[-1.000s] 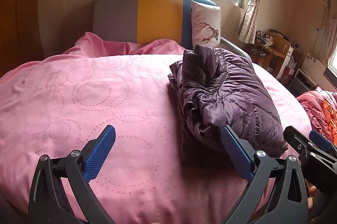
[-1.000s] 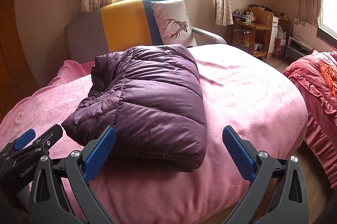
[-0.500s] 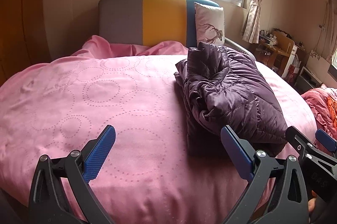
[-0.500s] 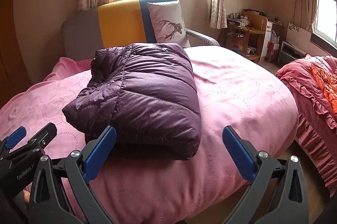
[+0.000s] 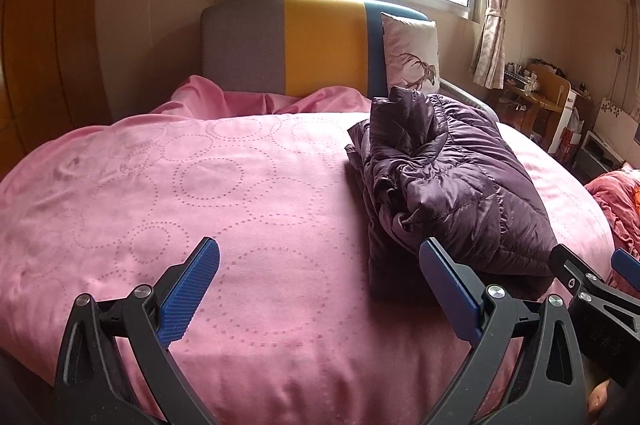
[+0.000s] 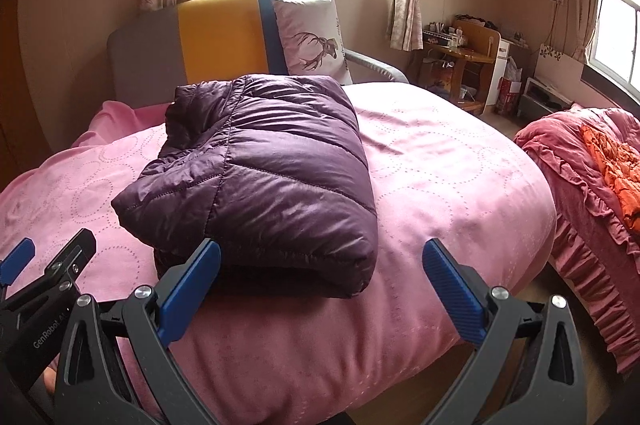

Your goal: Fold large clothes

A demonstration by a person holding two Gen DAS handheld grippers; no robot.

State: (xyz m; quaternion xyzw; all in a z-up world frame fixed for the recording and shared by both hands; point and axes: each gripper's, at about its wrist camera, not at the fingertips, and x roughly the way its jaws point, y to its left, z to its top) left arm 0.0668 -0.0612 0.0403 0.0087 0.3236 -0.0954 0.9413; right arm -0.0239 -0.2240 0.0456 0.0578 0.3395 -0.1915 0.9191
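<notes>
A dark purple quilted puffer jacket (image 5: 448, 185) lies folded into a thick bundle on the pink bedspread (image 5: 200, 193); it also shows in the right wrist view (image 6: 264, 173). My left gripper (image 5: 320, 281) is open and empty, held above the near part of the bed, left of the jacket. My right gripper (image 6: 322, 281) is open and empty, held back from the jacket's near edge. Each gripper shows at the edge of the other's view: the right one (image 5: 592, 289) and the left one (image 6: 36, 273).
The headboard (image 5: 304, 45) in grey, yellow and blue stands at the far end with a deer-print pillow (image 6: 312, 37). A second bed with red and orange bedding (image 6: 600, 177) is at the right. A wooden desk (image 6: 460, 61) stands by the window wall.
Both grippers have drawn back from the bed and risen a little; the jacket looks smaller and farther off. The jacket has not moved. Both grippers stay open.
</notes>
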